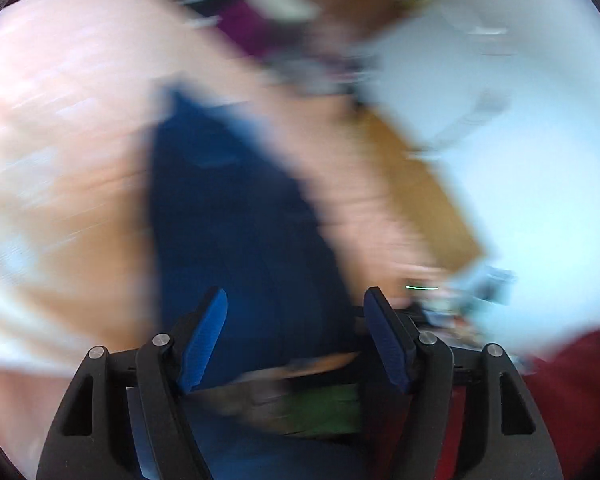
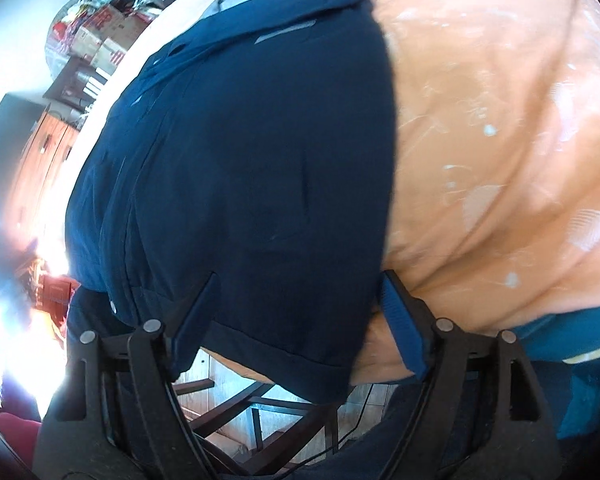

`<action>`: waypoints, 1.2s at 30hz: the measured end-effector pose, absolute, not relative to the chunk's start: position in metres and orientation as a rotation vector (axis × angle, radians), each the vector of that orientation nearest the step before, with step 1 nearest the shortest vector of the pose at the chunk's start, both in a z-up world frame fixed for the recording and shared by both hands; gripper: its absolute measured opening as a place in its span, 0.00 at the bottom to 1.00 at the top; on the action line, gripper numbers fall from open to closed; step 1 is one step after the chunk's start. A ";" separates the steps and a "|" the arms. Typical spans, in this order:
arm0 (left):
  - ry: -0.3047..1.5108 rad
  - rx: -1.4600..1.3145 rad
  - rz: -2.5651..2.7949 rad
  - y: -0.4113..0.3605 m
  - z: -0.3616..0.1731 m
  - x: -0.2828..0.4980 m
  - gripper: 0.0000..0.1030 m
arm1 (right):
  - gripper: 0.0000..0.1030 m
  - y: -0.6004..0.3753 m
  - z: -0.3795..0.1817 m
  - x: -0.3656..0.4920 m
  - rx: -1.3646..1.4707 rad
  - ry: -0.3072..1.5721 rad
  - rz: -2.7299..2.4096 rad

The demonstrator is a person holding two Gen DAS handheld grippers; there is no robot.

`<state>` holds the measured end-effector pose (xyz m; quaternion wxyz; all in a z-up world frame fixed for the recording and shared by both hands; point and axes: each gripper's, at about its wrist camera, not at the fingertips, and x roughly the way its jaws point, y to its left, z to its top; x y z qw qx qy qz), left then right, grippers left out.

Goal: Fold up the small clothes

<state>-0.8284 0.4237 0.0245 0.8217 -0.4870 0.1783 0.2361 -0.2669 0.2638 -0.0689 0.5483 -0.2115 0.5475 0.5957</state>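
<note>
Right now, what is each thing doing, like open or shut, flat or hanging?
Navy garment: spread on the peach bedcover, near hem hanging over its edge.
Peach bedcover: rumpled.
Left hand-held gripper: open, holding nothing; view blurred.
Right hand-held gripper: open, straddling the garment's hem.

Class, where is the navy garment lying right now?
In the right wrist view the navy garment lies spread on the peach bedsheet, its near hem overhanging the edge.

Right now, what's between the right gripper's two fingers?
In the right wrist view, the navy garment's hem lies across the open right gripper; nothing else.
</note>
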 end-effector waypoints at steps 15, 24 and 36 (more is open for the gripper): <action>0.613 -1.028 0.582 0.437 -0.043 -0.805 0.63 | 0.78 0.251 -0.075 -0.260 -0.465 1.327 1.394; 0.691 -1.042 0.564 0.442 -0.061 -0.796 0.51 | 0.78 0.255 -0.074 -0.259 -0.480 1.330 1.413; 0.627 -1.063 0.454 0.452 -0.061 -0.775 0.49 | 0.66 0.255 -0.074 -0.261 -0.603 1.300 1.448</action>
